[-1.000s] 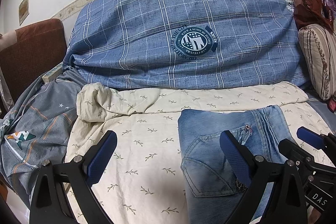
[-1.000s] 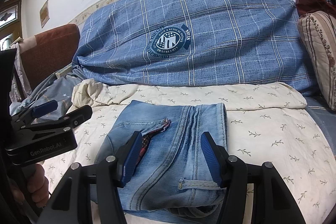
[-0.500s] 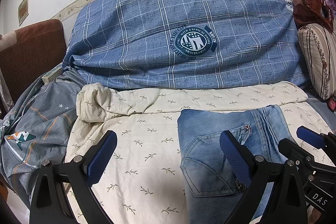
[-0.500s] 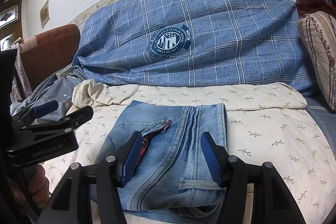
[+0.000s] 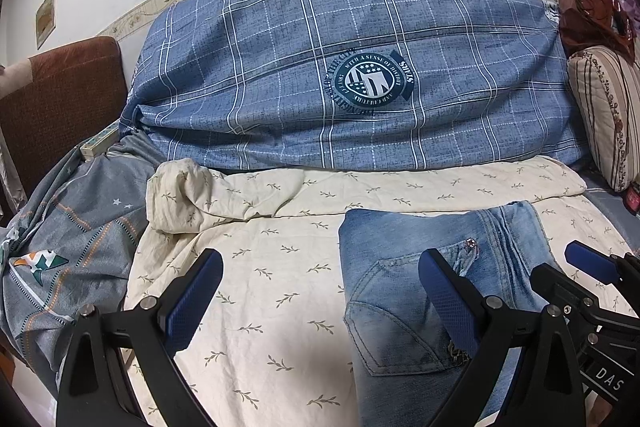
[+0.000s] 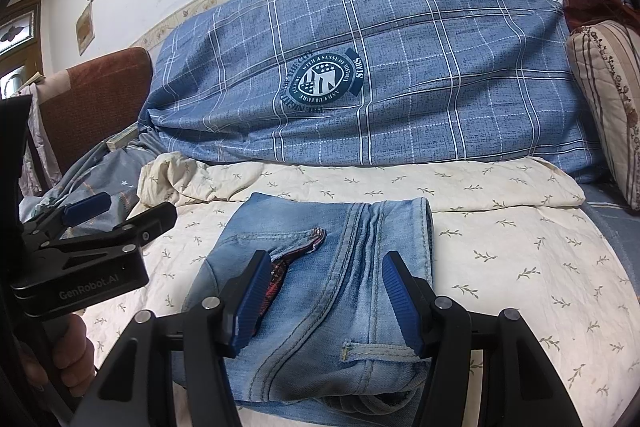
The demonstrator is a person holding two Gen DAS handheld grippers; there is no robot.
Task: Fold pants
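Note:
Light blue jeans (image 6: 320,227) lie folded into a compact rectangle on the cream leaf-print sheet (image 6: 520,259), a back pocket and a belt loop facing up. My right gripper (image 6: 326,301) hangs just above their near half, open about halfway, its blue pads clear of the denim. In the left wrist view the jeans (image 5: 400,239) sit right of centre. My left gripper (image 5: 320,295) stands open wide over the sheet (image 5: 260,267), its right finger above the jeans' pocket, gripping nothing. Each gripper shows in the other's view: the right gripper (image 5: 576,275) and the left gripper (image 6: 120,215), held by a hand (image 6: 60,347).
A large blue plaid duvet (image 6: 400,75) is heaped along the wall behind the sheet. A striped cushion (image 6: 608,99) stands at the right. Grey patterned bedding (image 5: 72,247) drapes off the left side by a brown headboard (image 5: 60,107).

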